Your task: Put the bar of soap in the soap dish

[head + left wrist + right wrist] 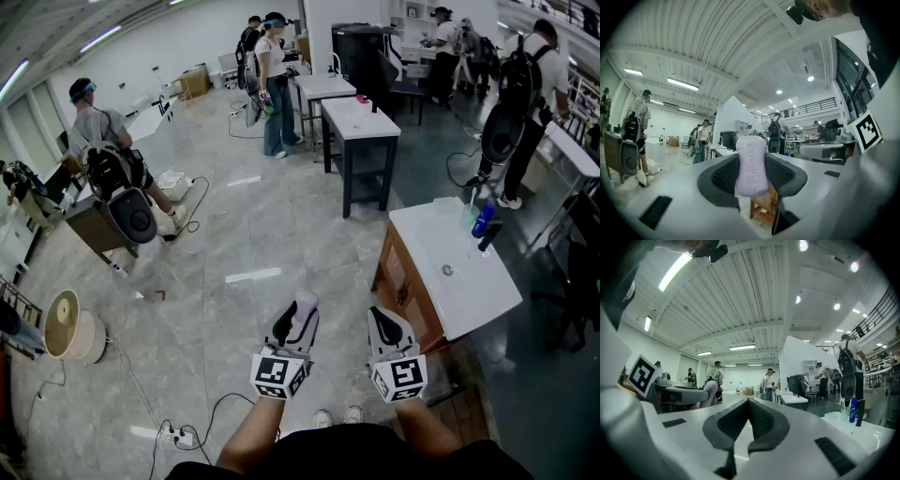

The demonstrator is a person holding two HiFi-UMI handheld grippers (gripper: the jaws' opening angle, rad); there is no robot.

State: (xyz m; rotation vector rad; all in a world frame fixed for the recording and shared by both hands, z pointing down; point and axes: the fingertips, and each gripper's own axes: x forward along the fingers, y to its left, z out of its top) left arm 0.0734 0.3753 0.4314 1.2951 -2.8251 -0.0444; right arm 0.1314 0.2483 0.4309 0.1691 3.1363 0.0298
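A pale lilac bar of soap (752,161) stands upright between the dark pads of my left gripper (752,178), which is shut on it. In the head view the soap (306,309) sticks out of the left gripper (300,321), held level over the floor. Just to its right, my right gripper (383,321) is also level. Its jaws (750,420) meet with nothing between them. A white counter (487,286) with a sunken basin stands ahead on the right. At its far end lies a pale translucent container (448,205); I cannot tell whether it is the soap dish.
On the counter's far end stand a blue bottle (482,221), a dark bottle (490,235) and a clear cup (469,217). Dark-framed white tables (360,122) stand further back. Several people are about the room. Cables and a power strip (176,435) lie on the floor at lower left.
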